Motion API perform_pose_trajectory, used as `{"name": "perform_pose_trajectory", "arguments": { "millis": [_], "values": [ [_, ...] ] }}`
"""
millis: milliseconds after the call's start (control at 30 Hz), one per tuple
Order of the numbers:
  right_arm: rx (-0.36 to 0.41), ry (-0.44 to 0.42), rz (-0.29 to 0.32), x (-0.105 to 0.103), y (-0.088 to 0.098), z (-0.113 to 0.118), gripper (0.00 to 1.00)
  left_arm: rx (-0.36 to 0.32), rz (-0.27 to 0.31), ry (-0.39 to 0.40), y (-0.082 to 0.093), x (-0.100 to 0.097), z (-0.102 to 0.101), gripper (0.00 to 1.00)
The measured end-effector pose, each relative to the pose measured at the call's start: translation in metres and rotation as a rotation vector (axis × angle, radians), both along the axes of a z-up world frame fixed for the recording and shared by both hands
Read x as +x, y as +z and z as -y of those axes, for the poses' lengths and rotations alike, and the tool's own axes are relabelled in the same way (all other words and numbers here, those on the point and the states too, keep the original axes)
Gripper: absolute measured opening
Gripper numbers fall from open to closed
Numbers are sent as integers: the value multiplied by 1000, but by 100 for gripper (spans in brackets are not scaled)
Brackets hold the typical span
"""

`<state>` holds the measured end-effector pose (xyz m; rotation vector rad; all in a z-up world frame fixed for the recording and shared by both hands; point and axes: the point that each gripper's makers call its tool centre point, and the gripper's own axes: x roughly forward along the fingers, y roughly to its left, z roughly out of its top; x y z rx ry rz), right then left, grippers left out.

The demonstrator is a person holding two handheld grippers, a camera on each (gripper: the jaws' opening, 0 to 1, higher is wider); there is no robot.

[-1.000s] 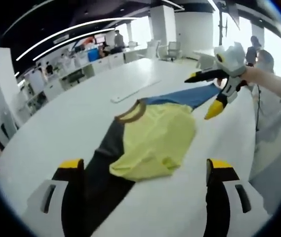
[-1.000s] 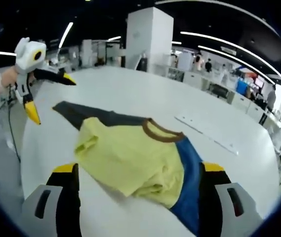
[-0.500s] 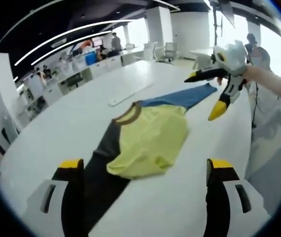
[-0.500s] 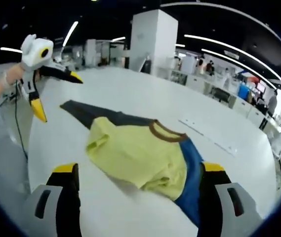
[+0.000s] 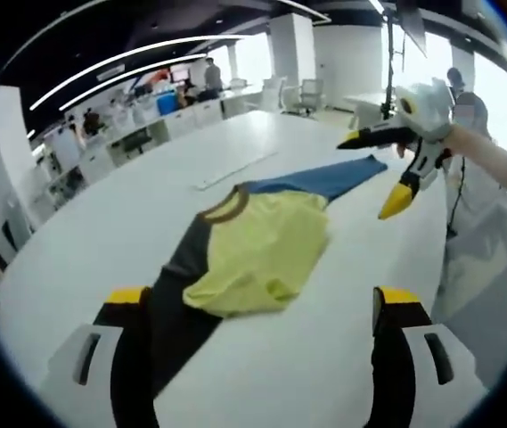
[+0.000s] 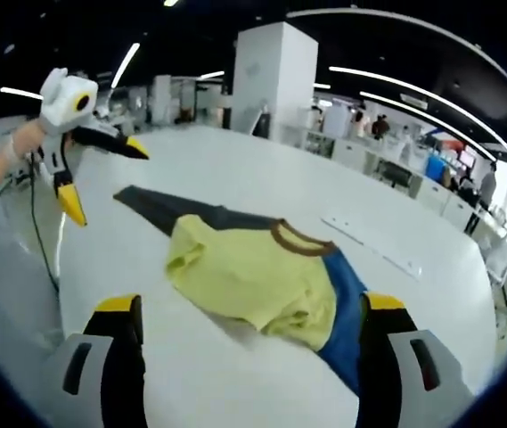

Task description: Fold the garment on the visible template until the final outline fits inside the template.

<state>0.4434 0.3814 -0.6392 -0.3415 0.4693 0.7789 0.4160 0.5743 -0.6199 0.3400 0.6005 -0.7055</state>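
The shirt lies on the white table, partly folded: a yellow body panel bunched over the middle, a brown collar at its top edge, a dark grey sleeve running toward the left gripper's camera and a blue sleeve stretched away toward the far side. In the left gripper view the left gripper hangs above the table with its jaws spread wide, yellow tips on either side of the near end of the cloth, nothing between them; the dark sleeve passes near the left jaw, and whether they touch cannot be told. The right gripper enters that view from the right, held in a person's hand above the blue sleeve end, jaws apart and empty, clear of the cloth. In the right gripper view the shirt lies with the blue sleeve close to the right-hand jaw, the grey sleeve pointing away and the collar on the far edge. The right gripper there is released, jaws wide, holding nothing. The left gripper shows upper left, raised over the far end of the grey sleeve, open. A flat white strip lies on the table beyond the shirt. Desks and people stand in the background office.
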Motion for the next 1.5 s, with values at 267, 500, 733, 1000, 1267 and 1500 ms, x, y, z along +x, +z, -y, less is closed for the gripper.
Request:
{"name": "perform_pose_trajectory", "arguments": {
  "millis": [267, 500, 733, 1000, 1267, 1500],
  "values": [
    [-9, -12, 4, -12, 6, 7, 100, -16, 42, 16, 13, -5, 0, 100],
    [-19, -9, 15, -22, 12, 8, 100, -7, 37, 18, 12, -16, 0, 100],
    [-27, -5, 37, -29, 22, 7, 100, -4, 54, 42, 16, -23, -6, 100],
    [-16, 9, 21, -36, 23, 1, 100, -13, 44, 36, 12, -29, -5, 100],
    [3, 8, 17, -37, 23, 1, 100, -6, 51, 51, 9, -26, -4, 100],
    [-1, -7, 32, -31, 21, 6, 100, -1, 44, 47, 3, -22, -1, 99]
  ]
}}
